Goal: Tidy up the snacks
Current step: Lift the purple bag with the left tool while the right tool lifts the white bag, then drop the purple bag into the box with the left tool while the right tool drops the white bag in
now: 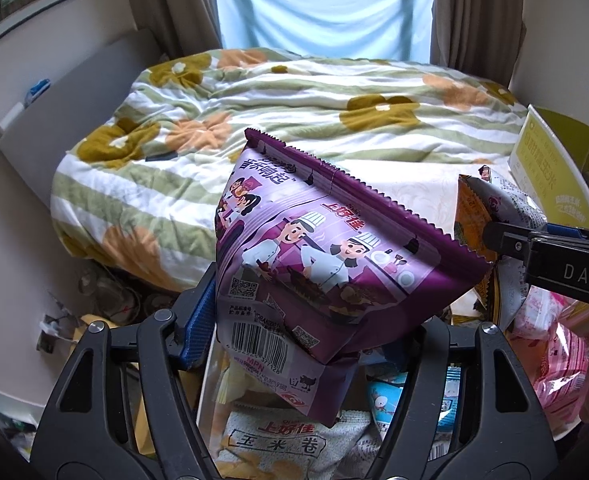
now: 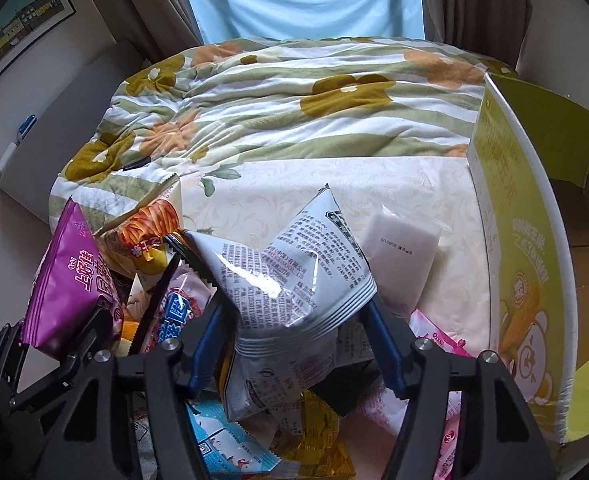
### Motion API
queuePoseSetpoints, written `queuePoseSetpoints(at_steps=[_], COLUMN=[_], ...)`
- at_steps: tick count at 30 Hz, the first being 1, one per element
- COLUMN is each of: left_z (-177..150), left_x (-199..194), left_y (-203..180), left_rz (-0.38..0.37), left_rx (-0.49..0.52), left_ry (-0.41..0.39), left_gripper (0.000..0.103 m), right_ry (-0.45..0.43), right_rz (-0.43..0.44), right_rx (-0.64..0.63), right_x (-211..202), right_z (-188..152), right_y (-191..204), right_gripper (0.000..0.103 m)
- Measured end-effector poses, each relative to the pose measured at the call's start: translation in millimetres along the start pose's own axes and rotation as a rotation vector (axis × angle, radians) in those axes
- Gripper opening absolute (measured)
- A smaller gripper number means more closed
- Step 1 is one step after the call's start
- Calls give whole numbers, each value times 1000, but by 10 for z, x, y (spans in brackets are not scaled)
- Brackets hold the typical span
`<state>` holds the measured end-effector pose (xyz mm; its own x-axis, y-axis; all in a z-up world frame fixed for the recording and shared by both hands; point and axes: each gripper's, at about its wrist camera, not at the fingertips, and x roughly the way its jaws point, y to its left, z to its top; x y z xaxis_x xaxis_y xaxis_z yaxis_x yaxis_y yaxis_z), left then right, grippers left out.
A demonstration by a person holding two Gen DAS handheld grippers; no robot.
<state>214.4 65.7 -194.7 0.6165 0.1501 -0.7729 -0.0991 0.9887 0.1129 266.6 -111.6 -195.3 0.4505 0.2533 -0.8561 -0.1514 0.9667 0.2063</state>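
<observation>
In the left wrist view my left gripper point(image 1: 314, 332) is shut on a purple snack bag point(image 1: 326, 248) with cartoon chefs, held tilted above the pile. Its left blue pad presses the bag's side; the right pad is hidden behind the bag. My right gripper point(image 2: 298, 336) is shut on a crumpled silver bag point(image 2: 294, 272) covered in printed text, both blue pads pressing its lower part. The left view shows that right gripper point(image 1: 498, 242) at the right edge with its orange-backed silver bag point(image 1: 510, 200). The right view shows the left gripper point(image 2: 54, 336) at lower left with the purple bag point(image 2: 70, 280).
Loose snacks lie heaped below both grippers: a corn-roll bag point(image 1: 278, 440), pink packets point(image 1: 554, 344), a blue packet point(image 2: 222, 444), a yellow packet point(image 2: 314, 444), an orange fries bag point(image 2: 146, 236). A white sachet point(image 2: 402, 264) lies on the cream sheet. An open yellow-green box point(image 2: 526, 240) stands right. A flowered quilt point(image 2: 274, 100) covers the bed.
</observation>
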Motion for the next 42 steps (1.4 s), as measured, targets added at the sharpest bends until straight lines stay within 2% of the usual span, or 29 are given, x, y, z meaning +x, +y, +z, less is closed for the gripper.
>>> queuePoseSetpoints(at_steps=[5,11,17,24,30,35,42], left_z=[130,414,733,1025,1206,1287,1354], left_x=[-287,-620,-935,-1200,-1214,-1001,-603], left_y=[-21,-168,-680,-1564,-2447,-3200,-3957], left_rz=[-25,-113,-196,-248,-284,-297,-297], left_rx=[8,36,109,154,159,185,265], left_ry=[-61,-149,-231,-293,-275,-208,-111], left_gripper=[65,65,65,65,65,65,65], right_ry=[-65,-164,-246,-295,-280,-257,-211], right_rz=[-9,-48,-97,-117,-110,-114,-120], right_rx=[-18,0,33,44,26,26,59], right_x=[-353,-854,-1279,-1623,-1782,-1804,-1739], right_z=[81,188,248,342,401,474,536], right_y=[32,-69,-378,-1058,-1829,-2439,-3010], right_gripper=[61,61,61,61,61,61,62])
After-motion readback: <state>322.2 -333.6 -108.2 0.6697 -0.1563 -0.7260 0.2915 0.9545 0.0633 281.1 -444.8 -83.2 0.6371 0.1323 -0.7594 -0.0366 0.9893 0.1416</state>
